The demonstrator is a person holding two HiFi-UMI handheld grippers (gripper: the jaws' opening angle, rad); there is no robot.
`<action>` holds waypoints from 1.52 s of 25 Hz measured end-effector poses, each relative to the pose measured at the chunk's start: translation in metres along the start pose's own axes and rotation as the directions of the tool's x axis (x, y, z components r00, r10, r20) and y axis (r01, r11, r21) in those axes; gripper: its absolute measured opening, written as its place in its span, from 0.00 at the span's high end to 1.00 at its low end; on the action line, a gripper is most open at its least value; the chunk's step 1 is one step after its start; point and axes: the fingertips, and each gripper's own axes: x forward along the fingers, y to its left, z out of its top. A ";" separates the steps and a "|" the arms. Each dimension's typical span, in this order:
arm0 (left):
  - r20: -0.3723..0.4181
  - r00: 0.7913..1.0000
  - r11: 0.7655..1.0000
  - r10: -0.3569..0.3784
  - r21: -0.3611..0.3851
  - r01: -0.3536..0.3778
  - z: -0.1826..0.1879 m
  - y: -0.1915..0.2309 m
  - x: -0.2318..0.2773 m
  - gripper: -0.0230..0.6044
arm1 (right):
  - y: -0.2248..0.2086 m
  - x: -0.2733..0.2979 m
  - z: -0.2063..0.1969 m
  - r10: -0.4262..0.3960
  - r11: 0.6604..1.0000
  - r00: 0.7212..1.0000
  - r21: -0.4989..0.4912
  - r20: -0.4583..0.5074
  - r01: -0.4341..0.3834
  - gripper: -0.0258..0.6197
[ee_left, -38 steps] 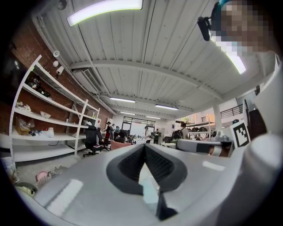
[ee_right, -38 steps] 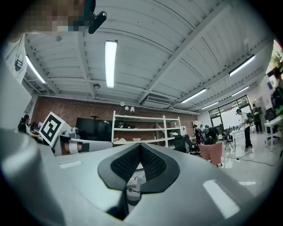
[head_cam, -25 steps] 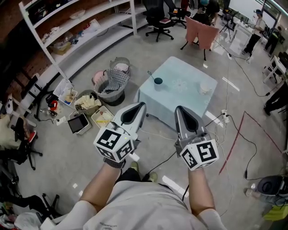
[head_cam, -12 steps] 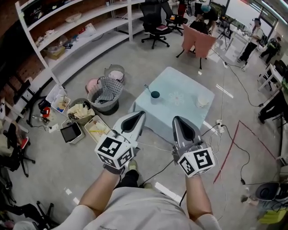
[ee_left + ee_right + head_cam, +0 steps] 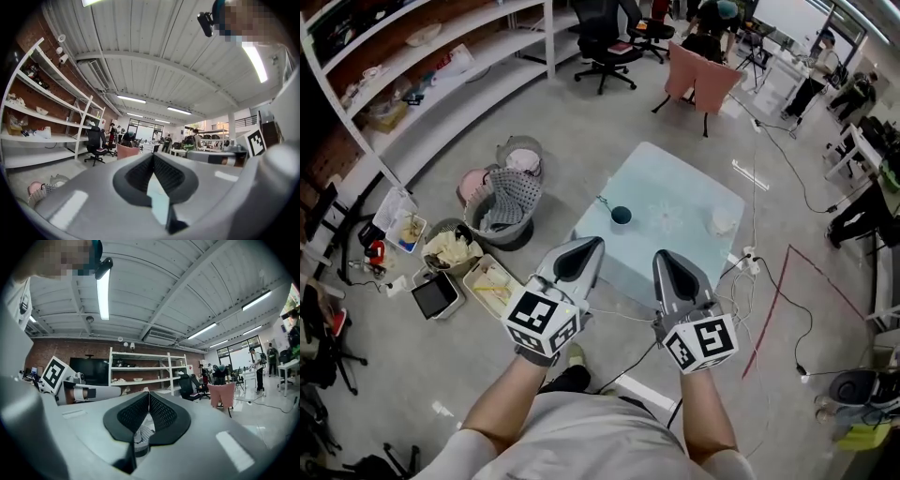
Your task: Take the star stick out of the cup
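Observation:
A dark teal cup point(image 5: 621, 215) stands on the left part of a small pale-blue table point(image 5: 684, 183), with a thin stick point(image 5: 606, 202) leaning out of it to the left; its star end is too small to make out. In the head view my left gripper point(image 5: 592, 246) and right gripper point(image 5: 663, 258) are held side by side in the air, well short of the table, both shut with nothing in them. In the left gripper view the left gripper point(image 5: 153, 155) points over the room with its jaws closed tip to tip. The right gripper point(image 5: 149, 393) looks the same.
A small white object point(image 5: 721, 221) sits on the table's right side. On the floor to the left are a grey mesh basket point(image 5: 502, 200), a pink bucket point(image 5: 473, 183) and low bins point(image 5: 455, 251). White shelving point(image 5: 403, 84), office chairs point(image 5: 602, 37), cables and a red floor line point(image 5: 769, 309) surround the table.
The view has moved forward across the floor, so the table and cup sit lower and nearer in the frame. Both grippers stay shut and side by side.

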 end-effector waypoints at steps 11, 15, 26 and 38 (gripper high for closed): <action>-0.045 0.998 0.998 -0.048 -0.043 0.046 -0.024 0.056 0.028 0.96 | -0.003 0.059 -0.051 -0.033 0.999 0.993 -0.036 -0.117 0.029 0.94; -0.054 0.997 0.998 -0.052 -0.047 0.050 -0.034 0.061 0.039 0.96 | -0.011 0.074 -0.066 -0.021 0.998 0.989 -0.058 -0.146 0.013 0.94; -0.094 0.995 0.997 -0.023 -0.071 0.016 -0.071 0.097 0.104 0.96 | -0.061 0.145 -0.137 0.073 0.994 0.958 -0.055 -0.278 -0.092 0.93; -0.183 0.976 0.986 0.114 -0.097 -0.133 -0.140 0.144 0.155 0.96 | -0.106 0.211 -0.249 0.196 0.961 0.855 -0.081 -0.481 -0.266 0.88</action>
